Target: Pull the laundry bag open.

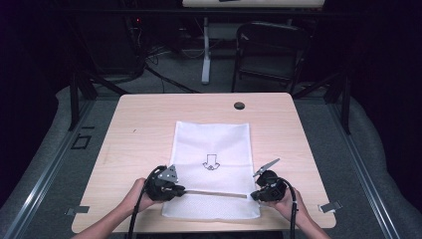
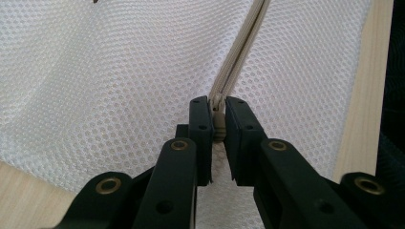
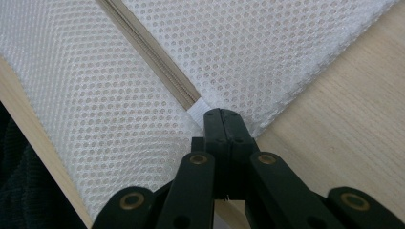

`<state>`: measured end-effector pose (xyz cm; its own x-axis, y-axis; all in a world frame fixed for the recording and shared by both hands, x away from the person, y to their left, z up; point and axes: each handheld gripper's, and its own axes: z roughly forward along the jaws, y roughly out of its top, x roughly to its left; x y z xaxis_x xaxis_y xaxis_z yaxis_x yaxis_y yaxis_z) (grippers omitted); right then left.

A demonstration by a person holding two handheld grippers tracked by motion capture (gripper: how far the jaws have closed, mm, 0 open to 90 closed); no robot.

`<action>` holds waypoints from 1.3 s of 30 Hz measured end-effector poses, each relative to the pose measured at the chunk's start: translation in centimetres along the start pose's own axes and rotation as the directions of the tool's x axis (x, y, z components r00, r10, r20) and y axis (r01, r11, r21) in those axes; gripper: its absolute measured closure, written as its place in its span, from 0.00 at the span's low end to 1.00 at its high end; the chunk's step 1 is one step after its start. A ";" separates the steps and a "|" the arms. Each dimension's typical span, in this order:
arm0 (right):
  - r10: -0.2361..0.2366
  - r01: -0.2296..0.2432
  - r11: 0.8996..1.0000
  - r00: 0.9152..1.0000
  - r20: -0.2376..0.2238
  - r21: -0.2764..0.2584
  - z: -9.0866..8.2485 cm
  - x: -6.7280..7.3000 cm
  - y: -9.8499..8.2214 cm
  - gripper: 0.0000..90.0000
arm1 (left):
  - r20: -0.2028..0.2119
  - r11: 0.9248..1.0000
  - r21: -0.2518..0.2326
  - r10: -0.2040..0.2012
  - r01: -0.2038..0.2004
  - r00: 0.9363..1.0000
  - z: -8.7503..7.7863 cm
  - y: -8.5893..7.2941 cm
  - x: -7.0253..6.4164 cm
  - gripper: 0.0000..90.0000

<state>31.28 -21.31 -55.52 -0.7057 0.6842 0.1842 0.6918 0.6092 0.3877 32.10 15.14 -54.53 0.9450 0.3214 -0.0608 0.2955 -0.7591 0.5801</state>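
Wooden table [image 1: 139,124], mesh bag [image 1: 211,144] lying flat at its centre, near edge toward person. Beige zipper [image 1: 214,192] runs across bag's near end. Left gripper [image 1: 180,189] at zipper's left end, fingers [image 2: 200,125] clamped on zipper pull [image 2: 218,125]. Right gripper [image 1: 254,195] at zipper's right end, fingers [image 3: 215,129] pressed together, pinching white fabric tab [image 3: 198,109] at bag edge.

No words or numbers can be read; the white mesh bag [image 1: 211,149] bears one small black printed mark [image 1: 211,162], arrow-like, too small to make out.
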 end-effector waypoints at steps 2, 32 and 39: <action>0.005 -0.005 1.000 1.000 -0.002 -0.003 0.0 0.0 0.0 1.00 | 0.003 1.000 -0.004 -0.003 0.003 1.000 0.0 0.0 0.1 0.92; 0.008 -0.008 1.000 1.000 -0.003 -0.004 0.0 0.0 0.0 1.00 | -0.050 0.997 0.014 -0.069 0.070 0.996 -1.9 -2.7 1.1 0.92; 0.008 -0.008 1.000 1.000 -0.001 -0.003 0.0 0.1 0.0 1.00 | -0.066 0.996 0.008 -0.089 0.090 0.994 -2.5 -3.4 1.3 0.92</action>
<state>31.27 -21.24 -55.53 -0.7003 0.6887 0.1881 0.6969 0.6025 0.3890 31.98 19.50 -54.55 0.9035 0.4245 -0.0587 0.3804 -0.7316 0.5658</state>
